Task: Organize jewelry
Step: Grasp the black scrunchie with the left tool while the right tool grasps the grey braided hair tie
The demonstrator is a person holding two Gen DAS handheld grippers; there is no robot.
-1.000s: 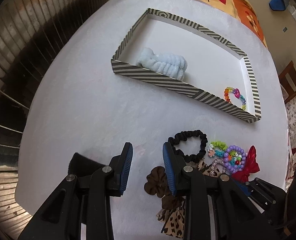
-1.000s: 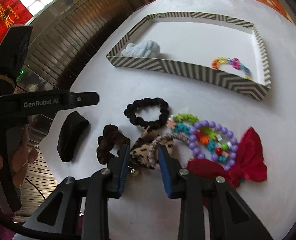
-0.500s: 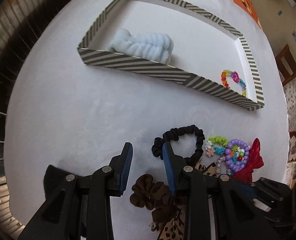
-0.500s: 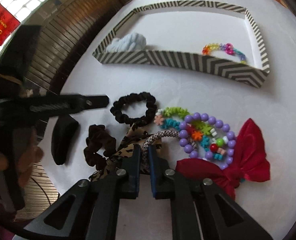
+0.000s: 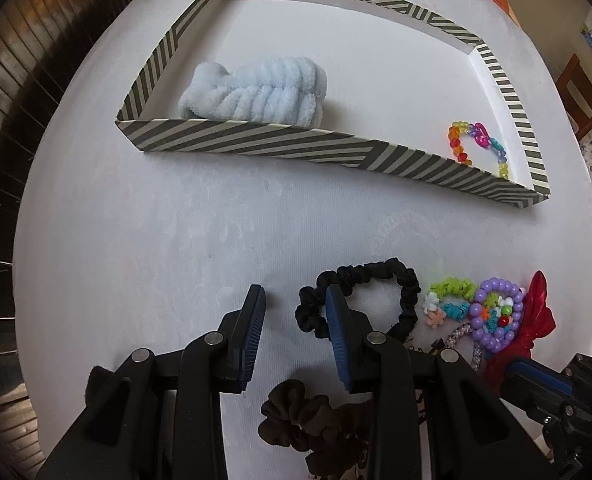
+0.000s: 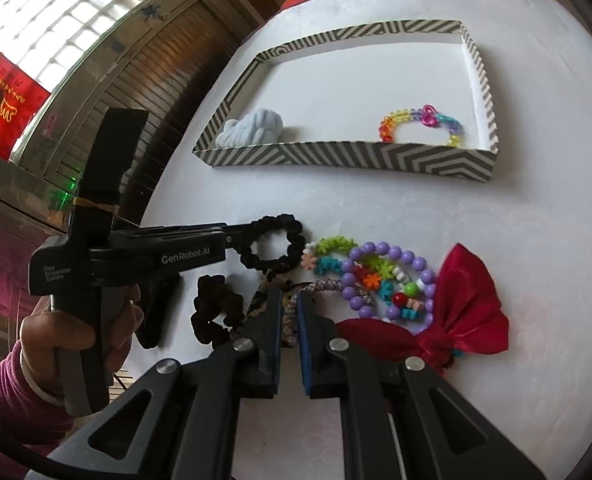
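A striped tray (image 5: 256, 145) (image 6: 336, 158) holds a pale blue fluffy band (image 5: 256, 94) (image 6: 252, 130) and a rainbow bead bracelet (image 5: 478, 142) (image 6: 420, 122). In front of it lies a pile: a black scrunchie (image 5: 400, 284) (image 6: 284, 246), a purple bead bracelet (image 5: 496, 314) (image 6: 388, 276), a red bow (image 5: 536, 320) (image 6: 468, 304), a brown scrunchie (image 5: 308, 416) (image 6: 216, 312). My left gripper (image 5: 294, 312) is open, its right finger over the black scrunchie's left end. My right gripper (image 6: 290, 308) is shut on a braided rope bracelet (image 6: 328, 286).
A black pad (image 6: 156, 312) lies at the table's left edge. A leopard-print piece (image 6: 262, 300) sits under the pile. The white round table (image 5: 176, 220) drops off to dark wooden shutters on the left.
My left gripper has moved forward to the black scrunchie. My right gripper has closed on the braided rope bracelet and lifted a little.
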